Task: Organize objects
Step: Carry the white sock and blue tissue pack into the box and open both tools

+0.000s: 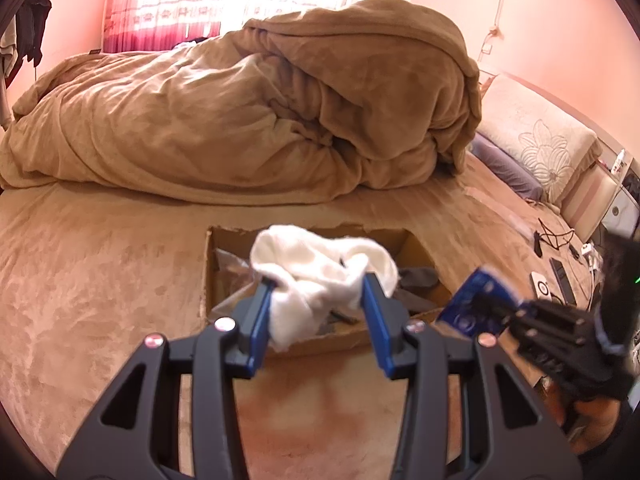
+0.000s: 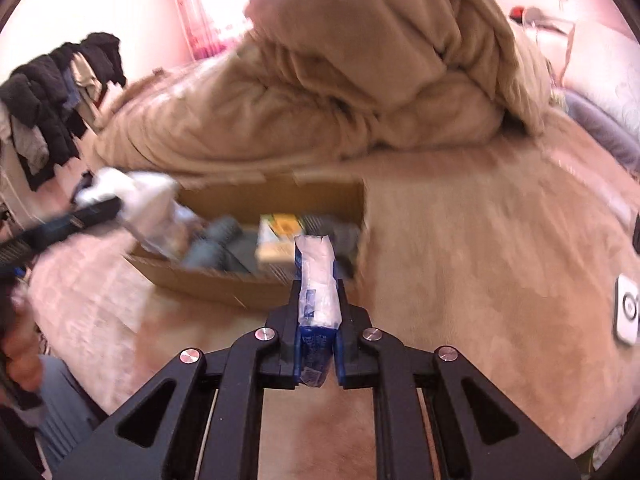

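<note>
So I've got a white sock (image 1: 320,276) pinched in my left gripper (image 1: 318,308), bunched up between the blue pads and hanging right over the cardboard box (image 1: 416,240) on the bed. The jaws look fairly wide because the sock is a fat wad, but they're squeezing it, so it's a grip and not an open hand. I'm holding it over the box because that's where the loose stuff seems to be going.

My right gripper (image 2: 318,312) is clamped tight on a tissue pack (image 2: 318,280) (blue wrapper, white inside, I think tissues), held edge-on so the thin side sits between the fingers. It's just short of the box's near wall, so my guess is it goes in next to the sock.

Inside the box I can already make out some grey rolled things and a small yellow carton (image 2: 278,242), though the right view is blurry. The box sits on the tan bedspread (image 1: 100,264), with a big rumpled blanket (image 1: 260,100) heaped behind it. Off to the right there's a phone (image 1: 560,274) and some cables, well away from the box.
</note>
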Tool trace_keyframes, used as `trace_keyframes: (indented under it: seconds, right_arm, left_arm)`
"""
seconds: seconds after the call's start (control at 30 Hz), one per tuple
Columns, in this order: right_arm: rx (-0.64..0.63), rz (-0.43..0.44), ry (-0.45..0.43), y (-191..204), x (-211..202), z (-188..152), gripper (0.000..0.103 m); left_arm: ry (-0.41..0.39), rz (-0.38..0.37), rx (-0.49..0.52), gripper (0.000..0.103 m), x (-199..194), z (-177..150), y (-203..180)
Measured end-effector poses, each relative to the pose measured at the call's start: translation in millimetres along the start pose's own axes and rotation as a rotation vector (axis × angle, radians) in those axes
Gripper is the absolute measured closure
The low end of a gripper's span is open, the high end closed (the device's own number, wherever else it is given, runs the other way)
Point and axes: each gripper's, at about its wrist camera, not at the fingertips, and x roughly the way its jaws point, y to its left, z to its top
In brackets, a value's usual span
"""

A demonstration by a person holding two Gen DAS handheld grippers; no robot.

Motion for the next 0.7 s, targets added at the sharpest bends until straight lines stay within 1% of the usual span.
trace_keyframes:
  seconds: [0.1,0.23,0.37,0.5,0.53,0.57,0.6,0.63,0.67,0.7]
  right_arm:
    - [-0.021,0.029,-0.048,9,-9,21,0.091]
    - [-0.045,0.041,-0.078,19,-1,47,0.09]
    - [-0.065,0.067,-0.073,25,17,58,0.09]
    - [-0.062,0.076,-0.047,23,42,60,0.089]
    - [-0.06,0.074,-0.037,21,48,58,0.085]
    - [-0.058,0.07,-0.02,19,59,58,0.077]
    - [-0.059,0.067,-0.003,17,66,56,0.07]
    - [-0.061,0.054,0.015,14,75,55,0.06]
    - [-0.057,0.031,0.026,11,83,53,0.055]
    - [-0.051,0.007,0.032,8,88,51,0.055]
  left_arm:
    - [0.002,0.003,-0.002,0.059,6,5,-1]
    - [0.016,0.005,0.006,0.059,19,8,-1]
    - [0.038,0.007,0.012,0.059,39,10,1]
    - [0.062,0.008,-0.008,0.058,62,12,8]
    - [0.07,0.009,-0.013,0.057,68,11,9]
    - [0.086,0.012,-0.022,0.056,78,10,11]
    - [0.1,0.016,-0.029,0.056,85,9,13]
    - [0.116,0.023,-0.037,0.054,91,8,15]
    - [0.133,0.031,-0.046,0.052,98,6,16]
    - [0.142,0.035,-0.053,0.048,102,5,18]
